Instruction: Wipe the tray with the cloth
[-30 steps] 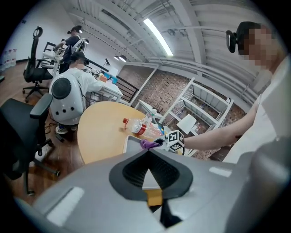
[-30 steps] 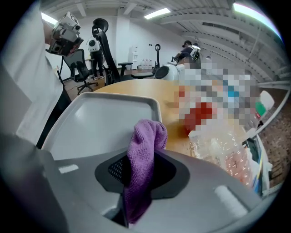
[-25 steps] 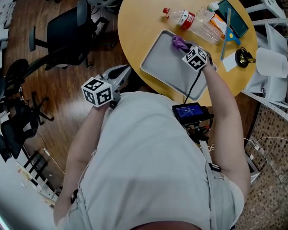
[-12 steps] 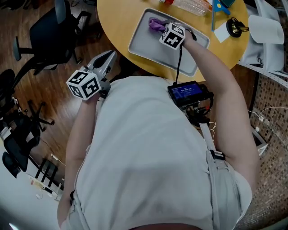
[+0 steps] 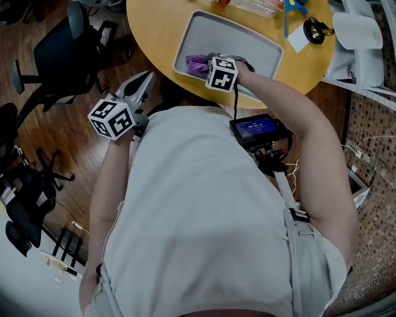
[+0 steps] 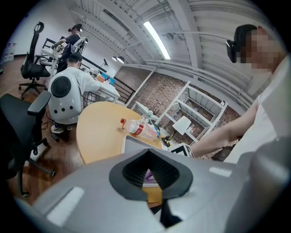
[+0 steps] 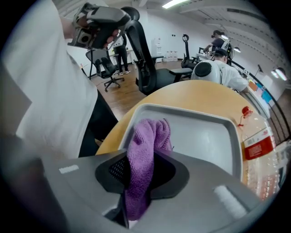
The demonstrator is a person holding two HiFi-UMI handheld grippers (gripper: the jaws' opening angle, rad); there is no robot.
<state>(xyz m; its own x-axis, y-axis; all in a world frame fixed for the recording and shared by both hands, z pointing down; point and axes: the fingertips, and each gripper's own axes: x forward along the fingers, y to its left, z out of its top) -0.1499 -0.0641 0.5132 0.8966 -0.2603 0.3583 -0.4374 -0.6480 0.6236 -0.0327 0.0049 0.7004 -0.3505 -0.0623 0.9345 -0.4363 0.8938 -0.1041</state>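
My right gripper point(image 7: 136, 200) pinched cloth point(image 7: 148, 145) over tray point(image 7: 204, 136); left gripper point(image 6: 152, 191) closed, empty. Cloth seemed soft, limp; best gripped bunched.

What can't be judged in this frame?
Head view: jaws of the right gripper sit under its marker cube; bottle cut off by the top edge.
Right gripper view: the gripper body hides the purple cloth at its lower end, so contact with the tray is unclear.

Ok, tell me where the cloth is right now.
In the head view, the cloth is clamped in the right gripper, at the near left corner of the tray, close to the table edge nearest the person.
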